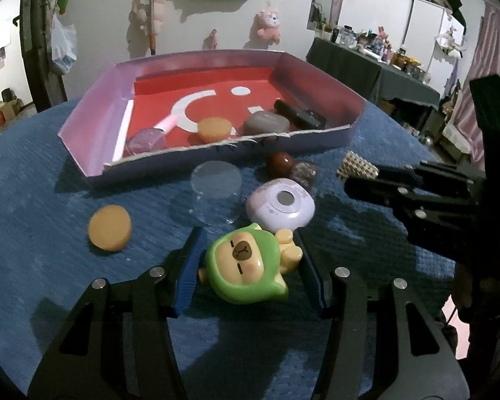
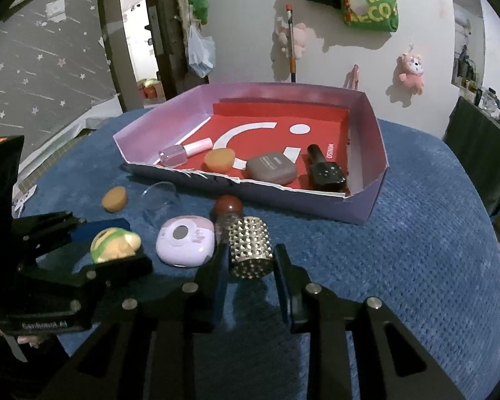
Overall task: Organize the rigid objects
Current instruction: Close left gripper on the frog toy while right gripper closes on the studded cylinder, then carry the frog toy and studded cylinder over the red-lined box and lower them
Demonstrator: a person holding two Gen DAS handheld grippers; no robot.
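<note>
Right wrist view: right gripper (image 2: 250, 260) clamps studded cylinder (image 2: 250, 250), hiding dark bottle (image 2: 224, 223); left gripper (image 1: 246, 266) clasps capybara figurine (image 1: 246, 263).

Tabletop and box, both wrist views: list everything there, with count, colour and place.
Box: one, lilac walls, red floor; far side of the blue cloth.
Nail polish bottles: two, clear-pink and black; in box.
Tan pucks: two; one in box, one on cloth.
Grey case: one; in box.
Clear cup: one; on cloth.
Lilac case: one; on cloth.
Brown-capped bottle: one; behind studded cylinder.
Green-hooded figurine: one; between left fingers.
Studded gold cylinder: one; between right fingers.
Left gripper, right gripper: black, blue pads.
</note>
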